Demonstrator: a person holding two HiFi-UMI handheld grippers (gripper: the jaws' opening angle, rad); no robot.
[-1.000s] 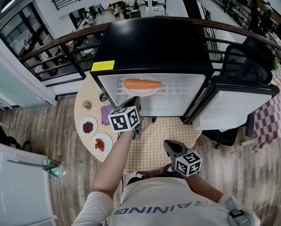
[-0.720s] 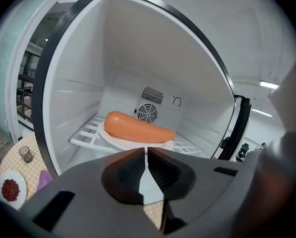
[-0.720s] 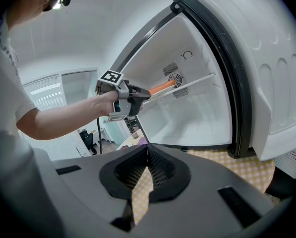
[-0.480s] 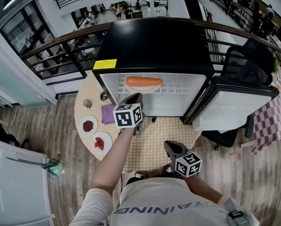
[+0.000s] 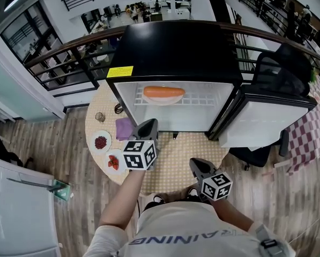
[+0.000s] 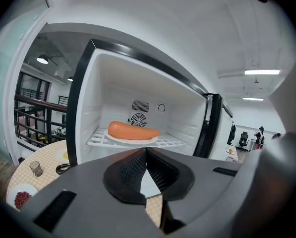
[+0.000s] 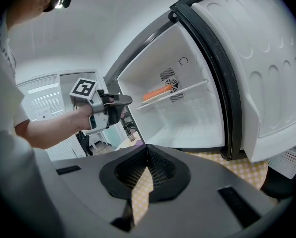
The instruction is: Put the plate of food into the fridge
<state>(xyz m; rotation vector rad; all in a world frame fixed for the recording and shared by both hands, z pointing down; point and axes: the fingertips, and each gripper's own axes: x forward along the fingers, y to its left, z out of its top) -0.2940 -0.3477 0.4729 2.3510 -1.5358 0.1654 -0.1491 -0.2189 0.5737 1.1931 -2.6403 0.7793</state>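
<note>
1. The left gripper (image 6: 146, 150) has its jaws shut tight, tip against tip, with nothing caught between them.
2. The right gripper (image 7: 147, 148) also has its jaws pressed together and holds nothing.
3. The left gripper is held out in front of the open fridge and points at its cavity without touching it. The right gripper hangs lower and closer to the person's body, towards the door side.
4. The task's thing, a round white plate (image 6: 130, 139) carrying a long, smooth orange sausage-shaped piece of food (image 6: 133, 131), is already inside. It sits on the white wire shelf (image 5: 202, 99) towards the left of the cavity, in front of the small round fan grille on the back wall.
5. The small black fridge (image 5: 176, 47) with a white interior stands on the round bench with a yellow checked cover (image 5: 176, 159). Its white-lined door (image 5: 272, 119) is swung wide open to the right.
6. On the bench, left of the fridge, lie a purple cloth (image 5: 124, 128), a small white dish of dark red berries (image 5: 101, 142) and a second white dish with red pieces (image 5: 113, 162). Further back stand a small glass (image 5: 99, 116) and a coil of black cable (image 5: 118, 110).
7. A black office chair (image 5: 283, 68) stands behind the open door.
</note>
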